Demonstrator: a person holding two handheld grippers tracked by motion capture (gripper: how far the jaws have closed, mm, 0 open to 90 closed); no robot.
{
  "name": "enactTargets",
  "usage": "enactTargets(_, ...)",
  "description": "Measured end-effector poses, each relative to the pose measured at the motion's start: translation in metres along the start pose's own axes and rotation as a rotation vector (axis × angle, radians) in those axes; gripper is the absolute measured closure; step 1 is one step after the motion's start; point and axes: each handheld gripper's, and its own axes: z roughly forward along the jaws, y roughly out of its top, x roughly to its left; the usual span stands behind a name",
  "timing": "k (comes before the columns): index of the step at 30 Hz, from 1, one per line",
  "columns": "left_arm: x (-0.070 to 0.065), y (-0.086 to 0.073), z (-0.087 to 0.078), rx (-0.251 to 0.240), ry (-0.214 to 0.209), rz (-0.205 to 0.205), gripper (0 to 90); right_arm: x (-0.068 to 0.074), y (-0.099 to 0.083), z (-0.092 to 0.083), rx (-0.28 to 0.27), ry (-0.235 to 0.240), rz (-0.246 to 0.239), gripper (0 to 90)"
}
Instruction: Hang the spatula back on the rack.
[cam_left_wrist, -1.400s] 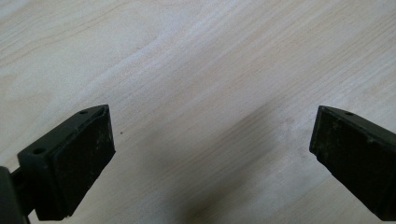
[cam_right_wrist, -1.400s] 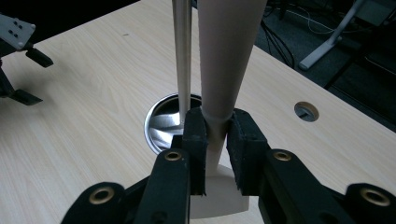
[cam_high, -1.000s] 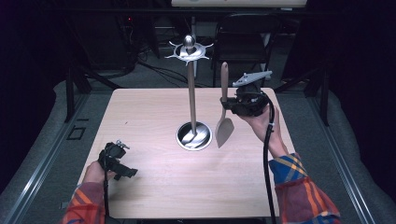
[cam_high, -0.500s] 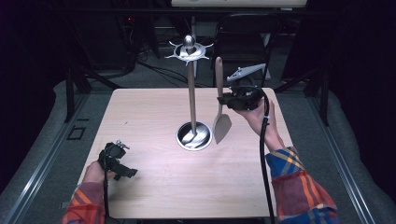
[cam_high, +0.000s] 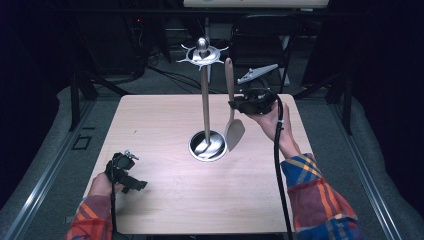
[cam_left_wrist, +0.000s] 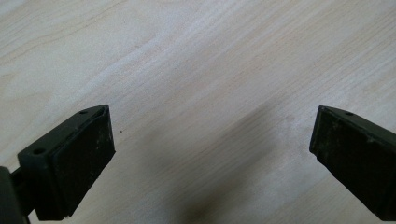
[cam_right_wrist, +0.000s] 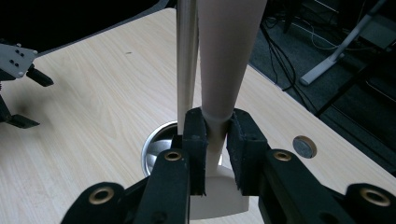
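A beige spatula (cam_high: 231, 110) hangs upright in the air, blade down, beside the metal utensil stand (cam_high: 205, 100). My right gripper (cam_high: 239, 106) is shut on its handle. In the right gripper view the spatula handle (cam_right_wrist: 223, 60) rises between the pads (cam_right_wrist: 196, 140), with the stand's pole (cam_right_wrist: 186, 65) just behind it and the round base (cam_right_wrist: 156, 151) below. The stand's hooked top (cam_high: 202, 52) is level with the handle's tip. My left gripper (cam_high: 131, 177) rests low over the table's near left, open; its pads (cam_left_wrist: 84, 154) stand wide apart over bare wood.
The light wooden table (cam_high: 150, 125) has a round cable hole (cam_right_wrist: 303, 146) near its right edge. Dark floor, cables and a chair (cam_high: 260, 45) lie beyond the far edge. A grey plate (cam_high: 257, 73) sticks up from the right gripper.
My right gripper has lifted the spatula higher and moved it left, closer to the stand's pole. The left gripper has stayed where it was.
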Motion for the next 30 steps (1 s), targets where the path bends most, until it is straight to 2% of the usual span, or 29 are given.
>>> enactTargets(12,0.0,0.0,0.001,0.005,-0.002,0.003,0.0,-0.002,0.004,0.008,0.021,0.001,-0.003,77.8)
enactTargets(23,0.001,0.0,0.001,0.006,-0.002,0.003,0.0,0.0,0.009,0.014,0.014,0.002,-0.004,77.8)
enactTargets(30,0.001,0.0,0.0,0.004,-0.001,0.004,0.0,0.0,0.011,0.017,0.013,-0.013,-0.009,77.7)
